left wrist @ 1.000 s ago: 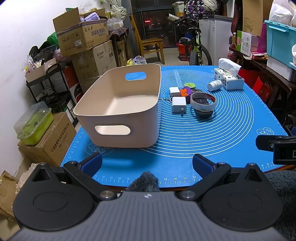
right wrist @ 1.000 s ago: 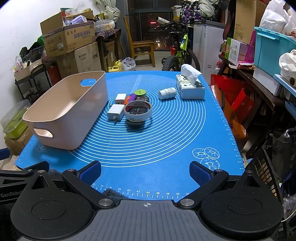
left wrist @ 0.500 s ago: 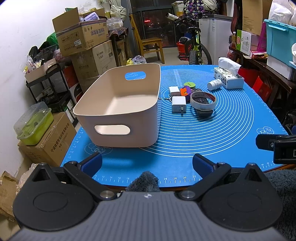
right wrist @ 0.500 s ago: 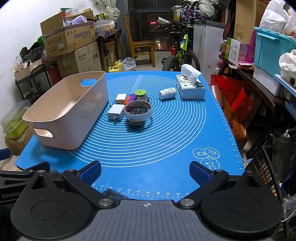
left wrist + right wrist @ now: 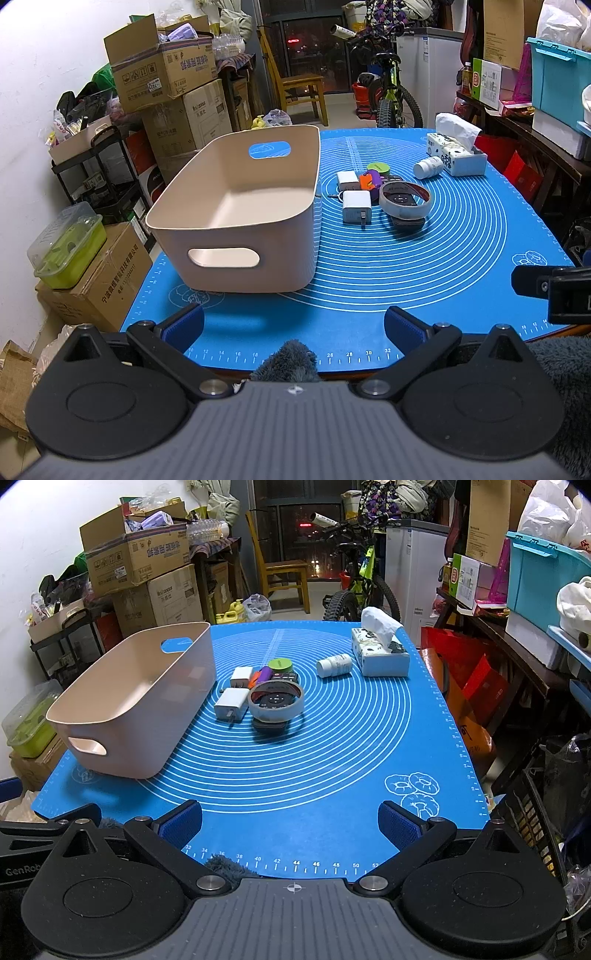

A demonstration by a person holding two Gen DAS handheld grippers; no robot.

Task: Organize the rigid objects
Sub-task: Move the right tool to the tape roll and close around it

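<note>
With both your grippers, left (image 5: 293,326) and right (image 5: 290,821), spread wide and empty, the clutter (image 5: 264,694) mid-frame (tape ring (image 5: 276,701) atop a remote) could scatter beside the bin (image 5: 136,698).

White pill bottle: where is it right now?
In the right wrist view, the white pill bottle lies on its side, right of the gadget cluster, just left of the tissue box.

Bicycle (image 5: 364,587), wooden chair (image 5: 282,572), stacked boxes (image 5: 147,576)
</note>
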